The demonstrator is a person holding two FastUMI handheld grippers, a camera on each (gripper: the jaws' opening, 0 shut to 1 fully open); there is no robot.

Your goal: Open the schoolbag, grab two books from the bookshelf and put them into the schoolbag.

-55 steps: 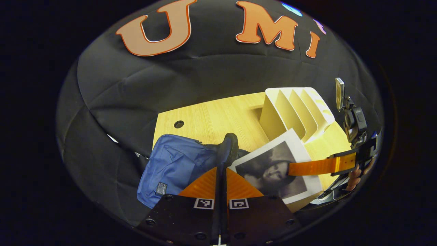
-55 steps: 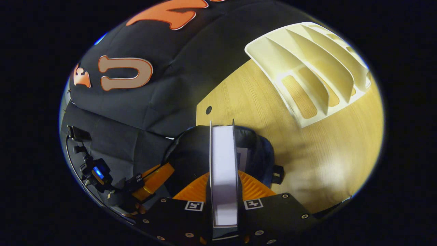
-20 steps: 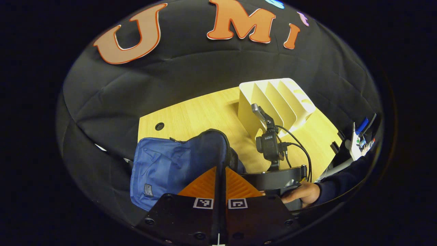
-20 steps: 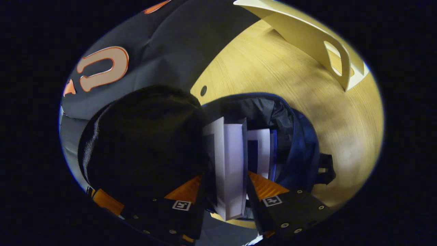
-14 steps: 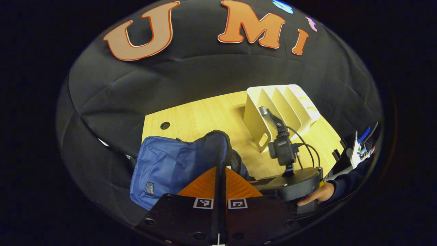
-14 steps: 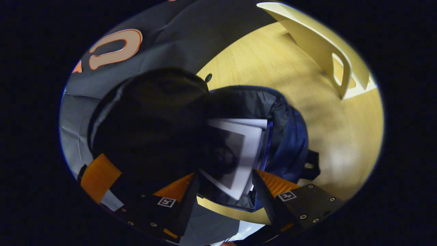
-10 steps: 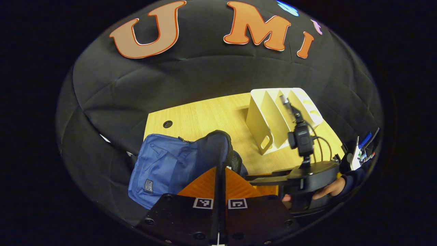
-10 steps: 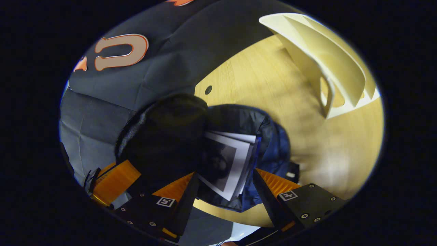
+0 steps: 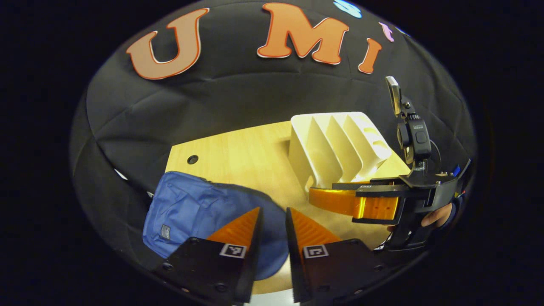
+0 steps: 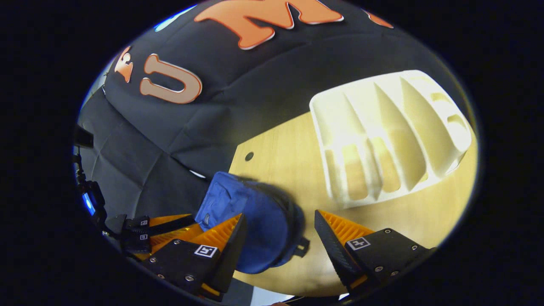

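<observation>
No books stand in the cream bookshelf (image 9: 338, 148): every slot that faces either camera is bare, which suggests the fetching part of the task is over. The blue schoolbag (image 9: 199, 212) lies slumped on the pale wooden tabletop (image 9: 242, 148) near its front left corner, well apart from the bookshelf, and its mouth is turned away, so whether the two books sit inside cannot be told from here; judging by the empty shelf, they likely do, and little or nothing remains beyond drawing back. Both tongs are unladen. The left tongs (image 9: 272, 216) hang just above the bag with a narrow gap between the fingers, pinching nothing. The right tongs (image 10: 276, 225) are spread wide over the bag's dark zip edge, also holding nothing; in the left gripper view they (image 9: 340, 199) show out to the side, in front of the bookshelf, with a hand (image 9: 437, 214) gripping the handle. Around the tabletop the booth is walled in black cloth, creased in places, and a round cable hole (image 9: 192, 160) pierces the far left corner of the wood.
</observation>
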